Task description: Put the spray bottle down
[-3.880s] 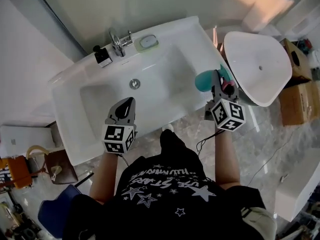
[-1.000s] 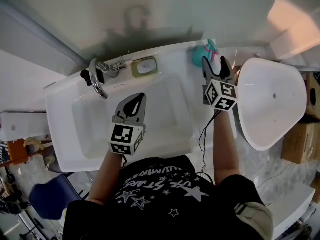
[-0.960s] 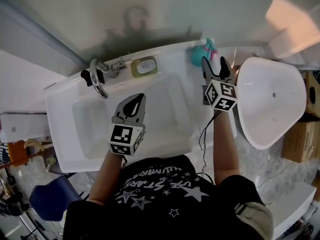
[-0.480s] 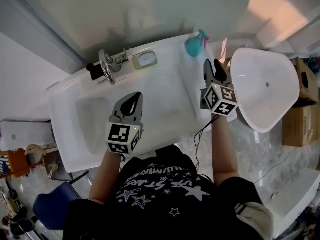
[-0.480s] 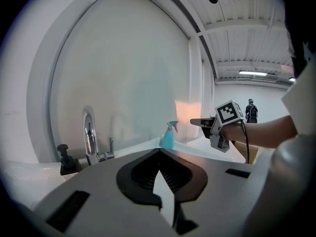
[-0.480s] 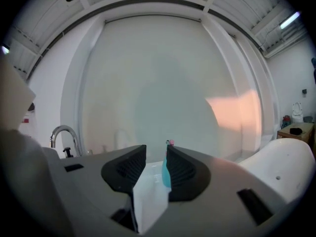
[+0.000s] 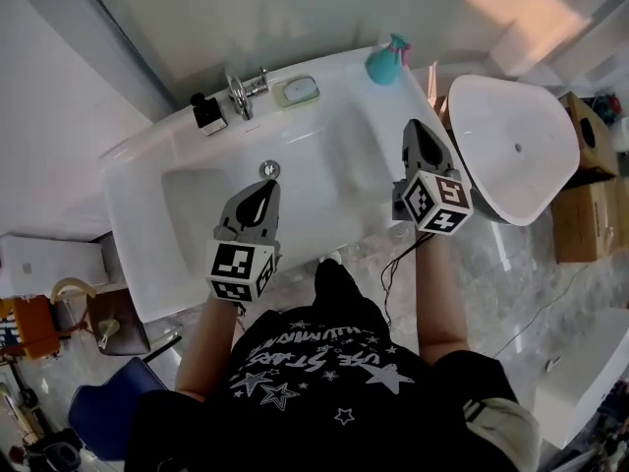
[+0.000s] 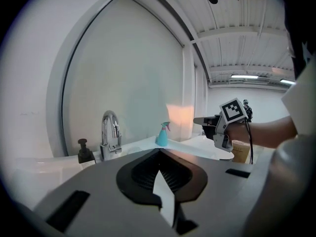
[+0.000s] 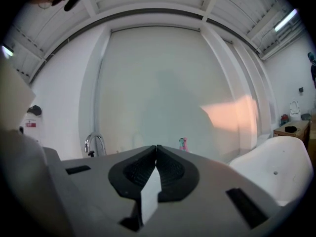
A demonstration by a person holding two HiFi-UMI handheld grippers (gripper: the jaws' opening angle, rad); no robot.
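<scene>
Right gripper (image 7: 417,129) is closed: in its own view the two jaws meet at a point with nothing between them. It hangs right of centre in the head view, near the right edge of the white sink (image 7: 128,195). Left gripper (image 7: 262,187) is closed and empty too, jaws together, left of centre over the basin and just below the drain (image 7: 269,169) in the picture.

I see the spray bottle (image 7: 385,63) standing upright on the sink's back corner at the top of the frame, well apart from both grippers. It is teal with a pink trigger head, and I can read no label on it. A soap dish (image 7: 296,88) lies on the ledge between it and the chrome faucet (image 7: 237,89), and a small black pump bottle (image 7: 206,112) stands left of the faucet.

Each gripper's cube bears black-and-white square markers. On the black shirt (image 7: 324,362) at the bottom I read "STARS" among white stars. The line above looks like "ILLUMINA…" but is not fully legible. A second white basin (image 7: 511,136) fills the upper right.
</scene>
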